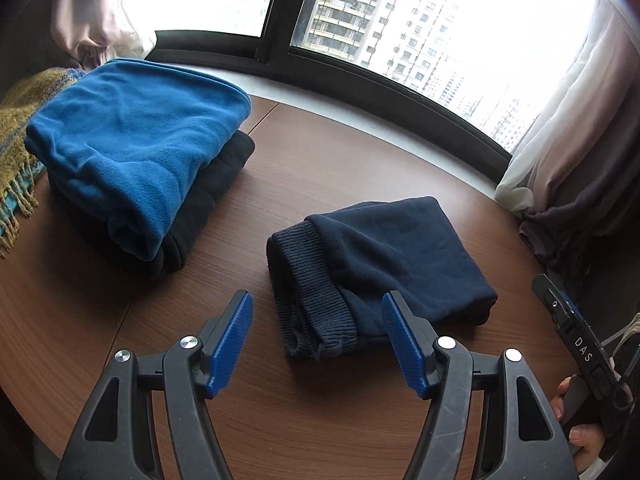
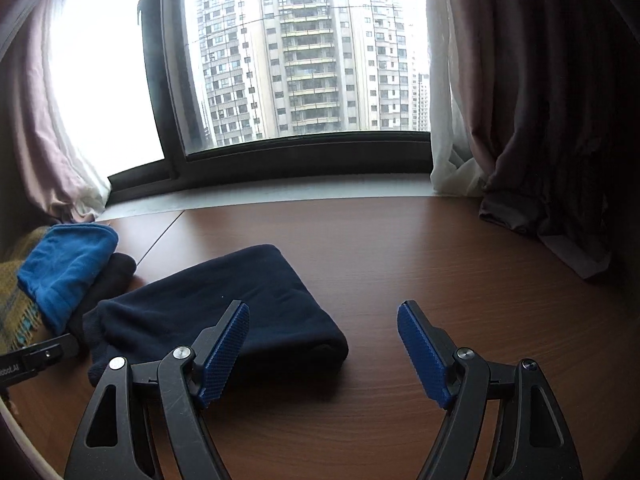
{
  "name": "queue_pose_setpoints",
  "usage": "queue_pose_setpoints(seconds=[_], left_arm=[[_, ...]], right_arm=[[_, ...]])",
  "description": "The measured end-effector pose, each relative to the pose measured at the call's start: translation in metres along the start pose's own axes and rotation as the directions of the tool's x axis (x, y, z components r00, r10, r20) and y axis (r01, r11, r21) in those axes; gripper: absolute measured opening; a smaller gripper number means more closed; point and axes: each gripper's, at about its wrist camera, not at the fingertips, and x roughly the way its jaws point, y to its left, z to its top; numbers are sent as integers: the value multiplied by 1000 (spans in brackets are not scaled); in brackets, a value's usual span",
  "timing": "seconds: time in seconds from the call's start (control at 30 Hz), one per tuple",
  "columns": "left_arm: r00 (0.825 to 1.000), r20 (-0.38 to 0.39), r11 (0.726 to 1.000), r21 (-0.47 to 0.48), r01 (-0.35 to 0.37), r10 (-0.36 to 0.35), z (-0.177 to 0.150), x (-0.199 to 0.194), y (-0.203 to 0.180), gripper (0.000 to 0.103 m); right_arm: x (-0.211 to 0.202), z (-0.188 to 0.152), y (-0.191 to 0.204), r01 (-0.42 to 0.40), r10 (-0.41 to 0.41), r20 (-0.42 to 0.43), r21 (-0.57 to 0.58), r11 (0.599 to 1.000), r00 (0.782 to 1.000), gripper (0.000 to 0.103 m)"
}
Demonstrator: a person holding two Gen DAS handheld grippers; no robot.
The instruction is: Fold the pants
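- The navy pants (image 1: 384, 264) lie folded into a compact bundle on the brown worktop (image 1: 320, 152), ribbed cuffs toward the left camera.
- Left hand-held gripper (image 1: 318, 344): jaws spread wide, holding nothing, just before the bundle.
- Right hand-held gripper (image 2: 323, 354): jaws also wide apart and empty, beside the pants' right edge.
- A blue fleece (image 1: 136, 140) sits atop a black garment (image 1: 212, 192), left of the pants.

You had a brown wood-grain table (image 1: 320, 168) under a dark-framed window (image 2: 168, 80) facing pale high-rise towers (image 2: 308, 52). A folded bright blue fleece (image 1: 132, 144) lay on a black folded garment (image 1: 216, 184), beside a mustard fringed woven blanket (image 1: 16, 128). Pale pink curtains (image 2: 36, 120) hung at both sides, a darker drape (image 2: 552, 100) at right.
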Motion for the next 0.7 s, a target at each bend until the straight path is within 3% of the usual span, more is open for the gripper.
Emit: queue_pose_setpoints(seconds=[0.3,0.47,0.7], left_arm=[[998,-28,999,1,-51,51,4,25,-1,68],[998,-58,999,12,-30,31,6,46,2,68],[998,-63,999,-39,14,-17,8,68,16,69]], right_arm=[[36,-3,-14,-45,52,-83,82,996,995,77],[62,0,-15,-77,92,-141,109,991,986,77],[89,-9,-10,-60,74,-190,81,995,979,77]])
